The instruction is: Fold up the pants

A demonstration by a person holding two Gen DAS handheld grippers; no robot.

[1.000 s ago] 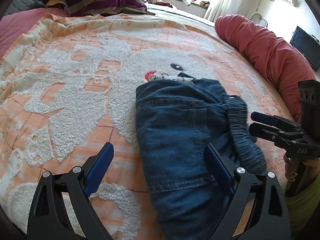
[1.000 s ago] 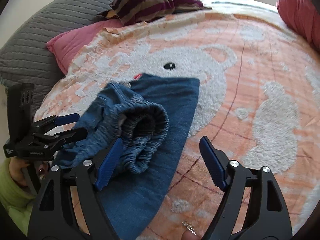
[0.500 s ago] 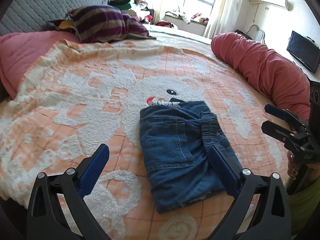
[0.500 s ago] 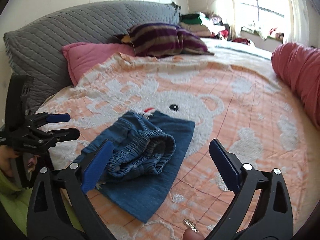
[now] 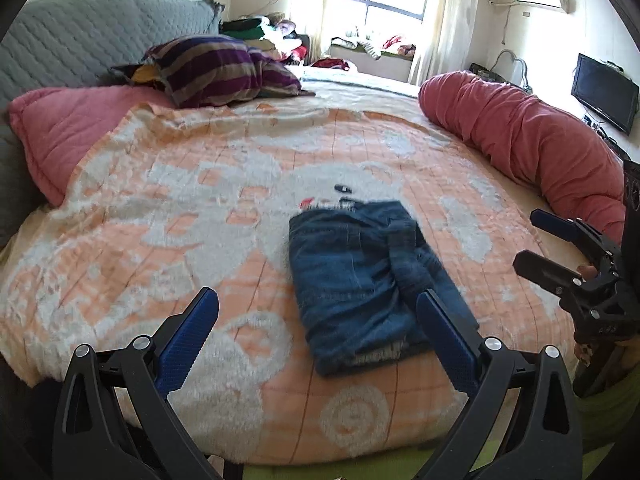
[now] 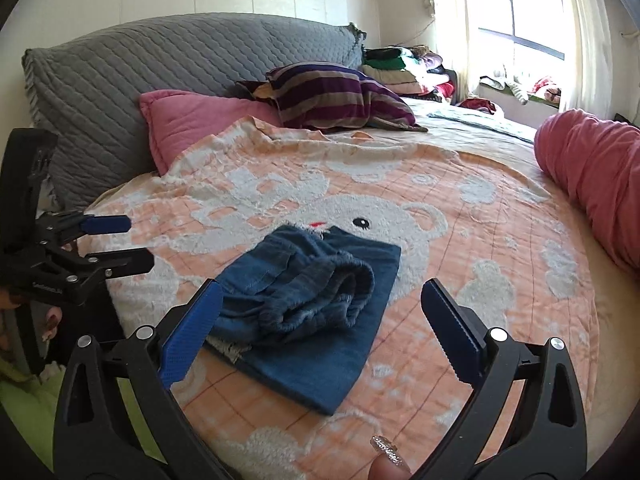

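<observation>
Folded blue denim pants (image 5: 352, 272) lie on the orange and white bear blanket (image 5: 160, 216), near the bed's front edge. Their elastic waistband (image 6: 320, 300) is bunched on top of the flat folded part (image 6: 352, 348). My left gripper (image 5: 316, 298) hangs open above and in front of the pants, with nothing between its blue pads. My right gripper (image 6: 322, 287) is also open and clear of the cloth. Each shows in the other's view: the right gripper (image 5: 528, 238) at the right edge, the left gripper (image 6: 138, 241) at the left edge.
A pink pillow (image 5: 68, 128) and a striped cushion (image 5: 224, 68) rest against the grey quilted headboard (image 6: 180, 56). A long red bolster (image 5: 528, 140) lines the bed's right side. A person's green sleeve (image 6: 24, 392) shows low at the bed's front edge.
Both grippers have drawn back and risen away from the pants, and the right jaws have spread wider. The pants stay folded on the blanket.
</observation>
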